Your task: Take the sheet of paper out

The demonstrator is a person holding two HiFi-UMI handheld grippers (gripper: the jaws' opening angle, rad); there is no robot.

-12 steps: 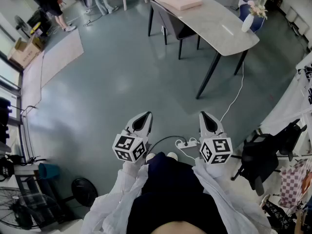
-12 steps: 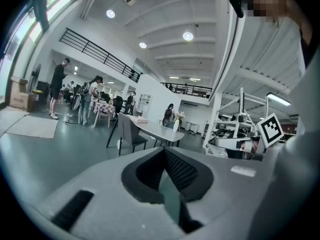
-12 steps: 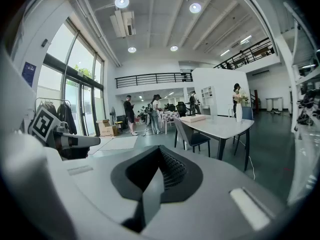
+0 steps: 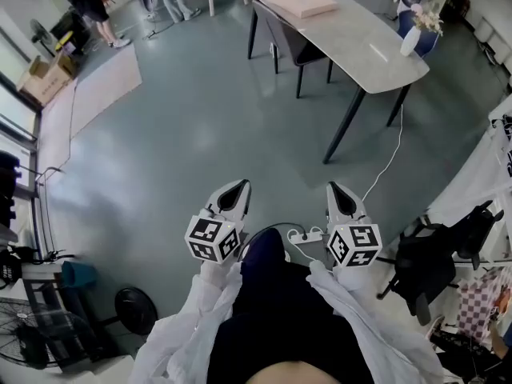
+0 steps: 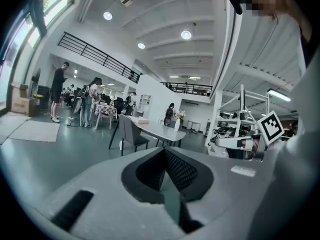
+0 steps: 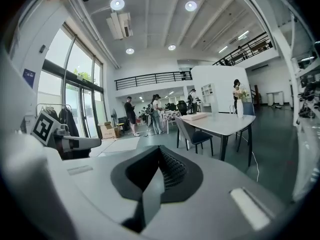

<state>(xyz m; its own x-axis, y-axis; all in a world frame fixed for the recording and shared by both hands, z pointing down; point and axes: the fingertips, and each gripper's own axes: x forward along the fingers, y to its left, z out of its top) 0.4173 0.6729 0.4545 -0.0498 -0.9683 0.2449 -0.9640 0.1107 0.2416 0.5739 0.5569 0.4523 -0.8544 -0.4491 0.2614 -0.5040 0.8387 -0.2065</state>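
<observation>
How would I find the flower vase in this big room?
Look for the long pale table on dark legs on the grey floor. At the end away from the flat pink box stands the vase: white, upright, holding flowers, the only tall thing on the tabletop.

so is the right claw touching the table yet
Apart. The head view shows the right claw held well back from the table, with a wide stretch of floor between them. Its jaws are shut, with nothing in them.
</observation>
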